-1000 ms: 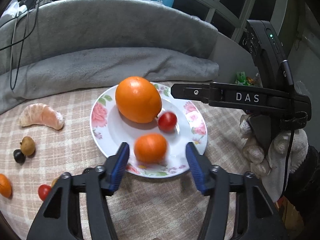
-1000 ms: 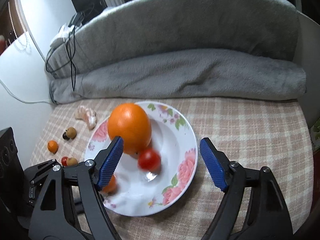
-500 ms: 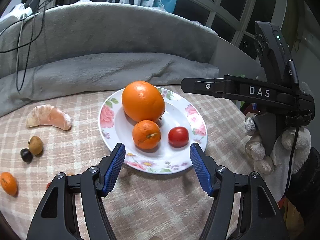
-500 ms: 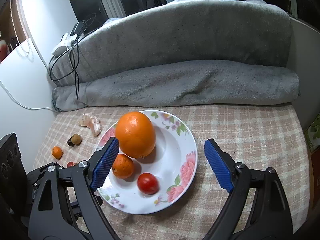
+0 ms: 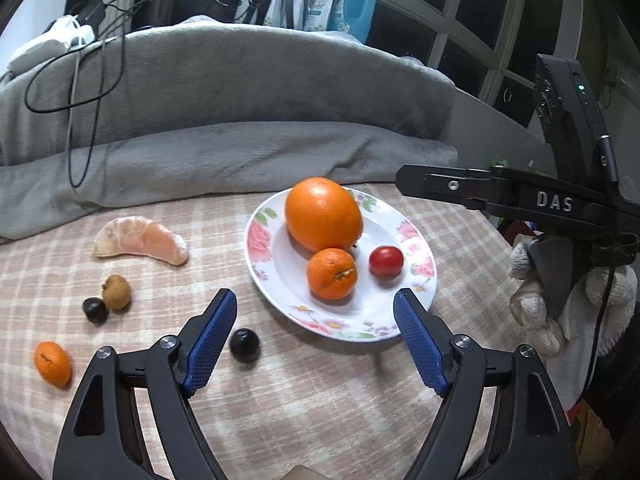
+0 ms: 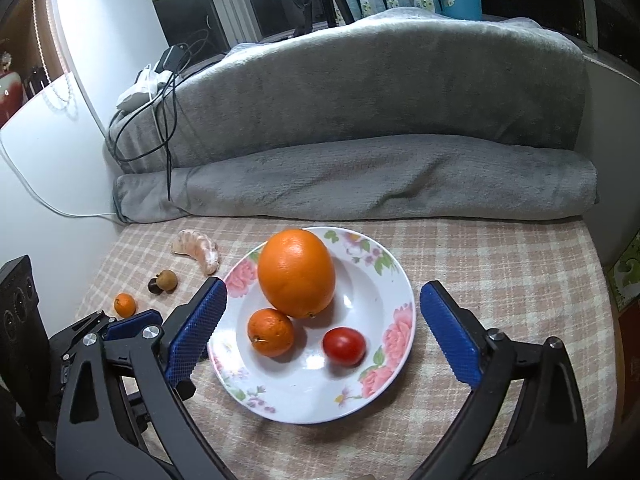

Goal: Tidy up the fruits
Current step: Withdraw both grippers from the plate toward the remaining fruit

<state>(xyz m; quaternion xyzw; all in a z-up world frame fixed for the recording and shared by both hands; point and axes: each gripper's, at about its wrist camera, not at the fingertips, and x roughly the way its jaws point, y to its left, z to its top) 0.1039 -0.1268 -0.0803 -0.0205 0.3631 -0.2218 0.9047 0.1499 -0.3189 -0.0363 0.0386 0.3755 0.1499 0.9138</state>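
A floral plate [image 5: 416,276] [image 6: 394,344] holds a large orange [image 5: 323,214] [image 6: 296,272], a small mandarin [image 5: 331,273] [image 6: 271,332] and a cherry tomato [image 5: 385,261] [image 6: 344,346]. On the checked cloth to its left lie a peeled mandarin half [image 5: 140,241] [image 6: 198,249], a brown longan [image 5: 117,291] [image 6: 166,280], a dark grape [image 5: 95,310], another dark grape [image 5: 244,345] and a small mandarin [image 5: 53,363] [image 6: 125,305]. My left gripper [image 5: 316,344] is open and empty, above the plate's near rim. My right gripper [image 6: 320,336] is open and empty, straddling the plate.
A rolled grey blanket [image 5: 224,160] [image 6: 360,176] lies along the back of the table, with black cables [image 5: 80,92] draped over it. The right gripper's body and gloved hand [image 5: 560,300] stand to the right of the plate. A white wall [image 6: 52,160] borders the left.
Both grippers have drawn back and up from the plate. The mandarin and tomato rolled and now rest still on the plate. More loose fruit at left has come into view.
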